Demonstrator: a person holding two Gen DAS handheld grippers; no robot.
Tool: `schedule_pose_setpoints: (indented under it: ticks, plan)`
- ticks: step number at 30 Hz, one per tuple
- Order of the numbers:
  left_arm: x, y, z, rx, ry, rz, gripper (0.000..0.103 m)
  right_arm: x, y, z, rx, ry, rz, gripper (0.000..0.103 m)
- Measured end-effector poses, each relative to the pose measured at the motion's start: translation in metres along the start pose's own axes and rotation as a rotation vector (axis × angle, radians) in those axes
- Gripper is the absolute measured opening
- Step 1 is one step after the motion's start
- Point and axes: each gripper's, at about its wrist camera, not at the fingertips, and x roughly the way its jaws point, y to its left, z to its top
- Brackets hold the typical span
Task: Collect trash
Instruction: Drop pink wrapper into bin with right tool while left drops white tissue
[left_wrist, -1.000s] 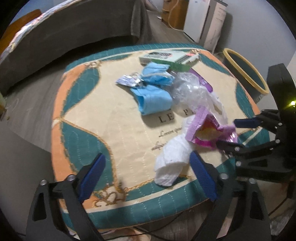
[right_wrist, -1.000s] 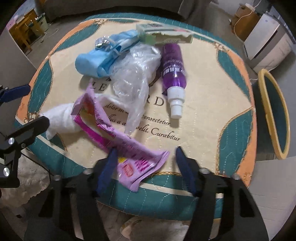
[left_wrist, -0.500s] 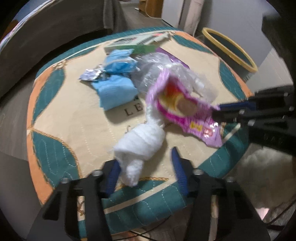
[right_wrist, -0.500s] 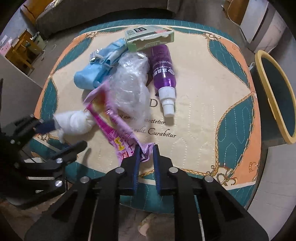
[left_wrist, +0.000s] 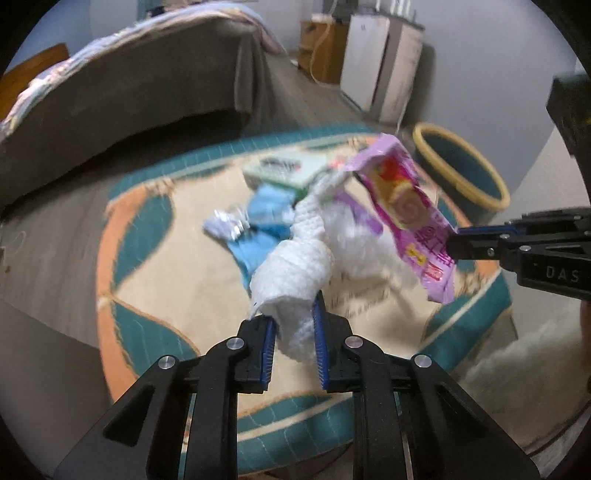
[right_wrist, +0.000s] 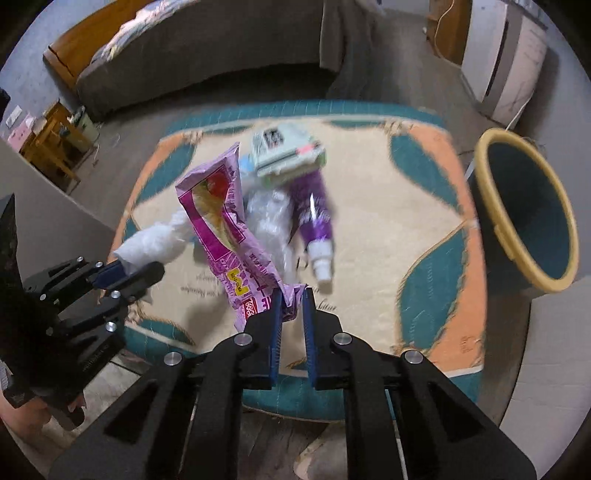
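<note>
On my left wrist view, my left claw (left_wrist: 293, 328) is closing on the white paper wad (left_wrist: 295, 273), which sits between the blue pads and is pressed by both; the wad is lifted off the desk (left_wrist: 155, 258). To the right, my right claw (left_wrist: 452, 242) comes in from the side with the pink snack wrapper (left_wrist: 402, 206) pinched at its tip, the wrapper hanging in the air above the desk. Behind them lie a blue cloth (left_wrist: 266, 221), a bit of foil (left_wrist: 229, 227) and a pale green box (left_wrist: 284, 170). The yellow-rimmed bin (left_wrist: 461, 173) stands on the floor beyond the desk's far right edge

On my right wrist view, my right claw (right_wrist: 293, 301) is clamped together on the wrapper's (right_wrist: 229, 221) lower corner. My left claw (right_wrist: 127, 275) at the left grips the wad (right_wrist: 155, 240). A purple bottle (right_wrist: 314, 214), clear plastic (right_wrist: 269, 218) and the box (right_wrist: 288, 155) lie on the desk (right_wrist: 388, 221), and the bin (right_wrist: 524, 210) is to the right
</note>
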Motion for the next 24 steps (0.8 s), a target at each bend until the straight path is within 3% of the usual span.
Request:
schedule_pose_setpoints:
  ticks: [9,18,24]
  plan:
    - [-0.037,-0.009,0.036,-0.001,-0.119,0.005,0.020,-0.057,-0.030,0.040,-0.008,-0.117,-0.046,0.010]
    - [-0.048,-0.044,0.082,0.048,-0.174,-0.038,0.020,-0.086,-0.122,0.068,0.112,-0.170,-0.102,0.010]
    - [-0.025,-0.087,0.119,0.125,-0.158,-0.081,0.020,-0.078,-0.184,0.070,0.233,-0.171,-0.141,0.010]
